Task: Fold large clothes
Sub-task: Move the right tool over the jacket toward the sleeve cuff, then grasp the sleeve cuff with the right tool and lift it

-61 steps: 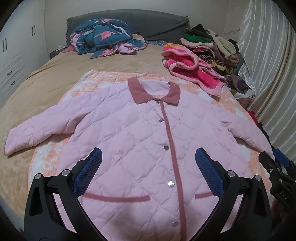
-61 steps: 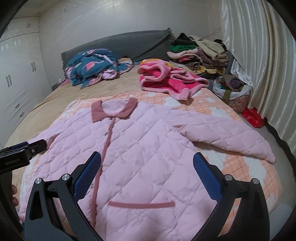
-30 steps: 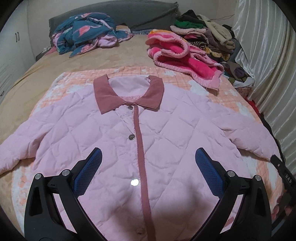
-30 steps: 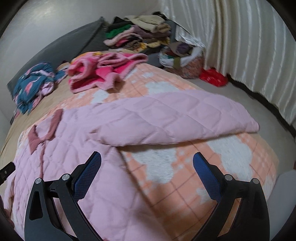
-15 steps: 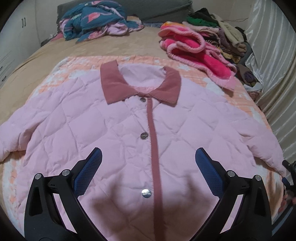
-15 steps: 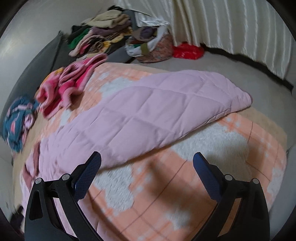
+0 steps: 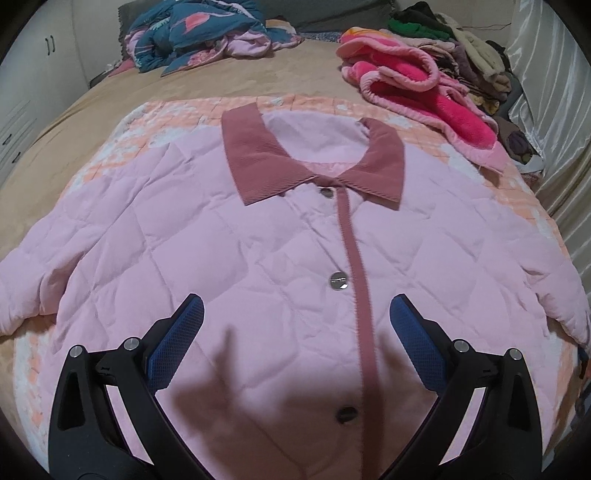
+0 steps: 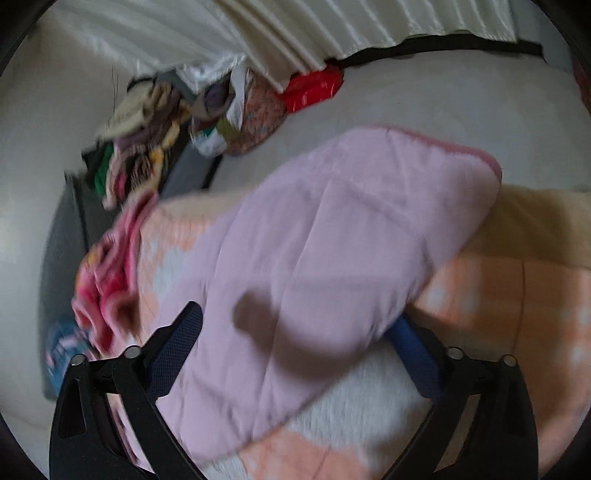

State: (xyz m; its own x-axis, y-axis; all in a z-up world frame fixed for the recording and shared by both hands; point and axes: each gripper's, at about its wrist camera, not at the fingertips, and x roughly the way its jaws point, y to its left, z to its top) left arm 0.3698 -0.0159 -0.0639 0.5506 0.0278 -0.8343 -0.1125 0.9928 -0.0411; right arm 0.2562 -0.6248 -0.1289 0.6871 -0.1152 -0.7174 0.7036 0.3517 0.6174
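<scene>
A pink quilted jacket [image 7: 236, 258] with a dusty-rose collar [image 7: 258, 162] and placket lies flat, front up and buttoned, on an orange-and-white blanket [image 7: 155, 122] on the bed. My left gripper [image 7: 295, 332] is open and empty above the jacket's chest, casting a shadow on it. My right gripper [image 8: 295, 343] is open and straddles the jacket's right sleeve [image 8: 332, 258]; the sleeve lies between the fingers. The cuff [image 8: 476, 155] points toward the bed edge. The right view is blurred and tilted.
A pink fleece garment [image 7: 424, 92] and a pile of folded clothes [image 7: 461, 55] lie at the far right of the bed. A teal patterned bundle [image 7: 199, 33] lies by the headboard. Curtains [image 8: 258, 29], a cloth basket [image 8: 240, 122] and a red bag [image 8: 314, 88] stand beside the bed.
My left gripper moved closer toward the collar. My right gripper swung right, tilted and dropped over the right sleeve, which now lies between its fingers.
</scene>
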